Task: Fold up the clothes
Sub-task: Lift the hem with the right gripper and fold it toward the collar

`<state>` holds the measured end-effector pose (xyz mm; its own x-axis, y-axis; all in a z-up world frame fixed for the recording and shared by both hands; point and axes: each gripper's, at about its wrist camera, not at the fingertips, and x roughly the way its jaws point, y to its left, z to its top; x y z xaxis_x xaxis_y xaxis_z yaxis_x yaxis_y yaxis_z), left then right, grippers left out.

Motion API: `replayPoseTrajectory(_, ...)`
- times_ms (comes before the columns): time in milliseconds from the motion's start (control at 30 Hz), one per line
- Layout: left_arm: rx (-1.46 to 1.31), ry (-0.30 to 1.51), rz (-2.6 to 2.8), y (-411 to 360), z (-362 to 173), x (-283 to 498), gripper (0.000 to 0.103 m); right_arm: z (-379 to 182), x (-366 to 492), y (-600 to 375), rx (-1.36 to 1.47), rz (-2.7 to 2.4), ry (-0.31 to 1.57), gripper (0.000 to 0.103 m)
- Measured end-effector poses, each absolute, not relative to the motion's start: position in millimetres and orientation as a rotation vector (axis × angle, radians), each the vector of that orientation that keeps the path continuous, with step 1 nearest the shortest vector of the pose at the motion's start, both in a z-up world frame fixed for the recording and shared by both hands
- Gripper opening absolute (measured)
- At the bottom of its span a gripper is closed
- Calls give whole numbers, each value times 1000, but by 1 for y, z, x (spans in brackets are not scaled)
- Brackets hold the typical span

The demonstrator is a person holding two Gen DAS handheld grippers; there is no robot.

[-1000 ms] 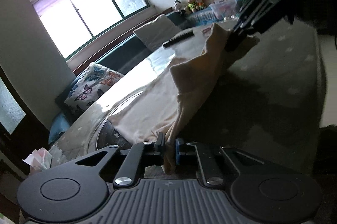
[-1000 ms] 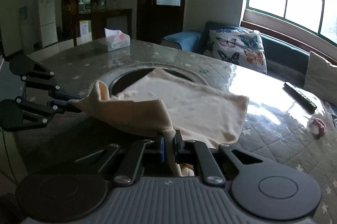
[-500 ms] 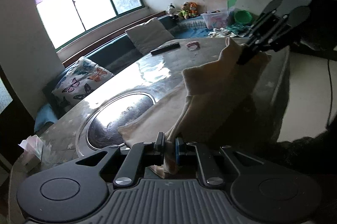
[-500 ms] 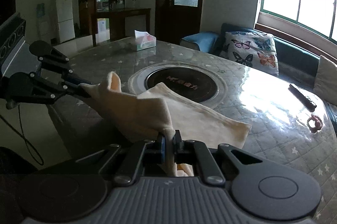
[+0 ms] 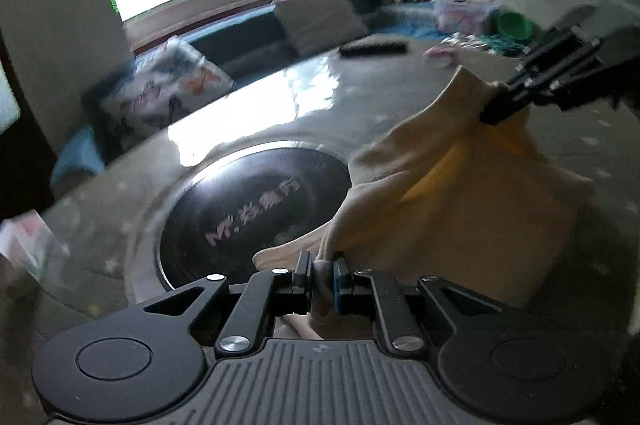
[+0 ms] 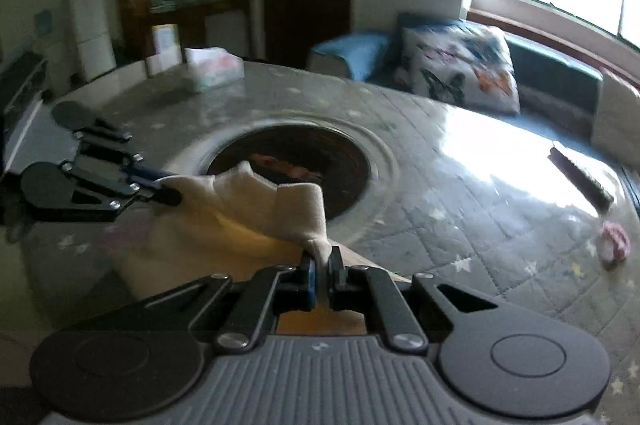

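Cream cloth [image 5: 460, 209] pinched at both ends: left gripper [image 5: 322, 271] and right gripper [image 6: 323, 271] each clamped on an edge. Slung between, long axis toward two o'clock from left, sagging near table [image 6: 460, 193] edge.

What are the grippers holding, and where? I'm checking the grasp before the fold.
Both grip the cream garment: left gripper and right gripper each pinch a bunched edge.

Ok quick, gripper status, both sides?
Left gripper: closed, pinching an edge of the cream garment.
Right gripper: closed, pinching another edge of the same garment.
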<state>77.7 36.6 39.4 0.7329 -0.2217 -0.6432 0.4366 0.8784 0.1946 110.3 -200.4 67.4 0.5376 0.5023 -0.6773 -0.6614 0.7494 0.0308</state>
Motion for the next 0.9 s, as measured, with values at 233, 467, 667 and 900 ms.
replayPoseTrajectory(233, 295, 678, -274, 47, 29, 103, 24, 13, 147, -205, -119, 587, 797, 22)
replayPoseTrajectory(467, 223, 683, -229, 55, 30, 119, 22, 25, 141, -224, -43, 508, 706, 29)
replayPoseTrajectory(667, 198, 692, -355, 26, 36, 111, 23, 27, 129, -196, -118, 620, 723, 28)
replayPoseTrajectory(900, 190, 735, -439, -10, 26, 128, 23, 13, 138, -171, -148, 618, 758, 28)
